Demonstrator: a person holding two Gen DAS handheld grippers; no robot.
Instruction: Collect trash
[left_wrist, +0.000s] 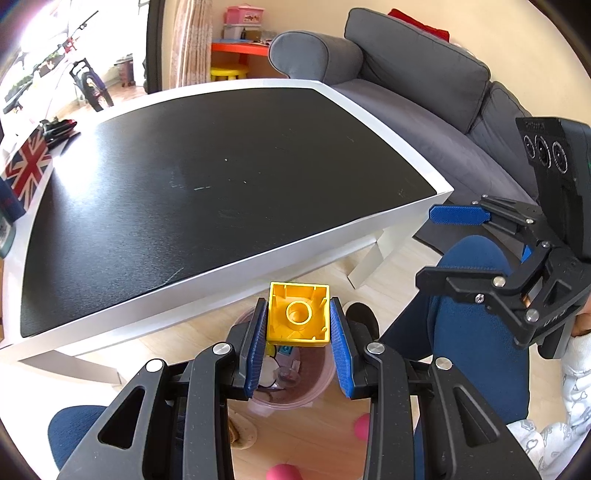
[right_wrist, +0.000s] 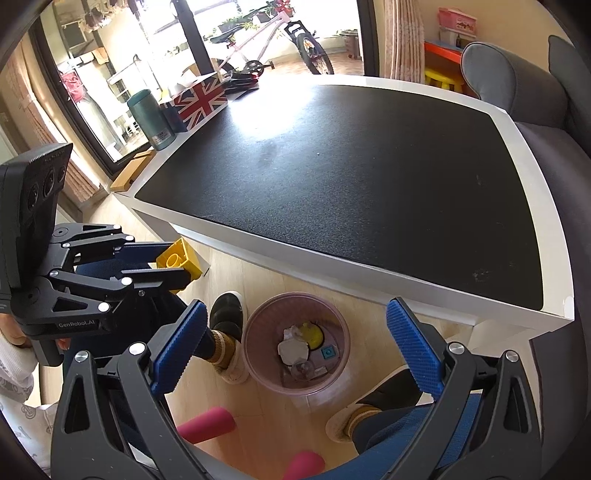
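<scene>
My left gripper (left_wrist: 298, 325) is shut on a yellow toy brick (left_wrist: 298, 314), hollow underside toward the camera, held in the air off the table's near edge. The pink translucent trash bin (left_wrist: 291, 384) stands on the floor just below and behind it. In the right wrist view the left gripper (right_wrist: 162, 264) holds the brick (right_wrist: 180, 261) at the left, up and left of the bin (right_wrist: 297, 345), which holds several scraps. My right gripper (right_wrist: 295, 345) is open and empty above the bin; it also shows in the left wrist view (left_wrist: 439, 243).
A low white table with a black top (left_wrist: 221, 177) fills the middle. A Union Jack box (right_wrist: 201, 98) and a green flask (right_wrist: 151, 120) stand at its far corner. A grey sofa (left_wrist: 424, 81) is at the right. The person's feet (right_wrist: 225, 325) flank the bin.
</scene>
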